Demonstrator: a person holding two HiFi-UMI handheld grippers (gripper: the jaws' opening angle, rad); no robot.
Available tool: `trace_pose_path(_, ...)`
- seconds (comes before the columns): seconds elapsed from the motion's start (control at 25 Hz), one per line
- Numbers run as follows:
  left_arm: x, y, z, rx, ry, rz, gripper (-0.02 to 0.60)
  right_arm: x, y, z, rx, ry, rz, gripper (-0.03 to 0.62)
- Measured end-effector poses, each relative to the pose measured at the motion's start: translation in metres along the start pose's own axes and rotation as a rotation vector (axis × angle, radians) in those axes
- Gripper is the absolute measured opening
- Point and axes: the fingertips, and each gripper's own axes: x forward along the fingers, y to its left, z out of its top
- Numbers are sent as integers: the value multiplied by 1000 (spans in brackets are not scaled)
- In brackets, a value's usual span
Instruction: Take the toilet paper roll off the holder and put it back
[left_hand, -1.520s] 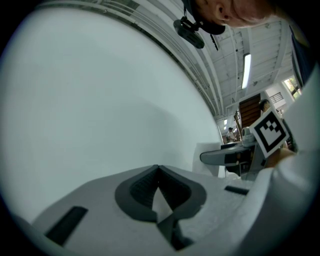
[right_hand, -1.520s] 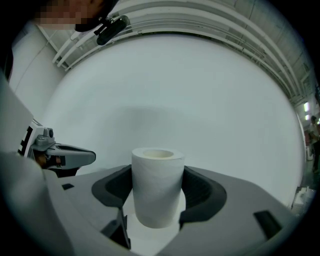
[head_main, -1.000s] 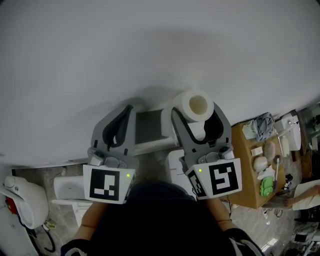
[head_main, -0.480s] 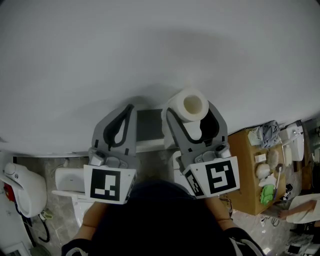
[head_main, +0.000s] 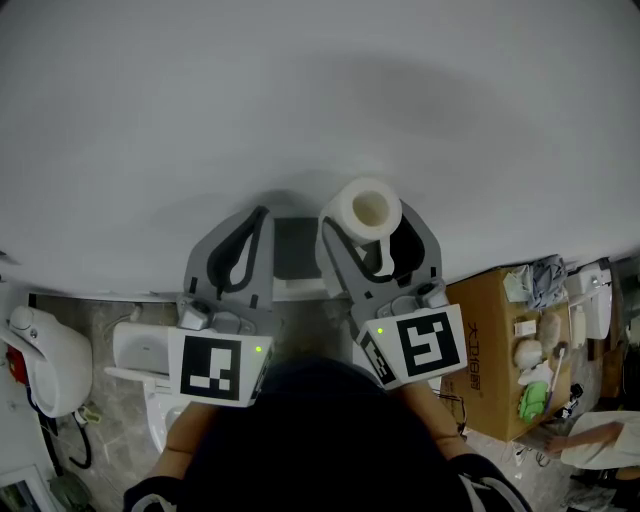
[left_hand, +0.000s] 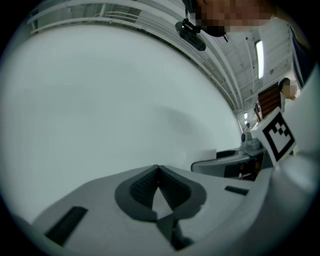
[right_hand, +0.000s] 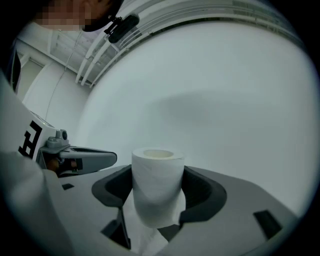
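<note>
The white toilet paper roll (head_main: 365, 208) stands upright with its cardboard core facing up. My right gripper (head_main: 368, 215) is shut on it, a dark pad pressing each side. In the right gripper view the roll (right_hand: 157, 185) fills the gap between the jaws, and a loose sheet hangs below it. My left gripper (head_main: 262, 215) is to its left, shut and empty, with its tips meeting (left_hand: 159, 170). A white fitting with a grey face (head_main: 295, 248) sits on the wall between the two grippers, partly hidden by them. Both grippers point at the plain white wall (head_main: 300, 100).
Below the left gripper is a white toilet tank (head_main: 140, 350), and a white fixture (head_main: 40, 360) stands at the far left. A cardboard box (head_main: 500, 345) topped with small items stands at the right. A person's sleeve (head_main: 600, 440) shows in the bottom right corner.
My right gripper has carried the roll to the left, closer to the grey-faced fitting and the left gripper. The left gripper has hardly shifted in the picture.
</note>
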Motion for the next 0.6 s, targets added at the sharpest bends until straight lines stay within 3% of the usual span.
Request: trace_pose_path(0.6, 1, 6, -6, -15, 12, 8, -2, 15, 27, -39, 17, 65, 80, 309)
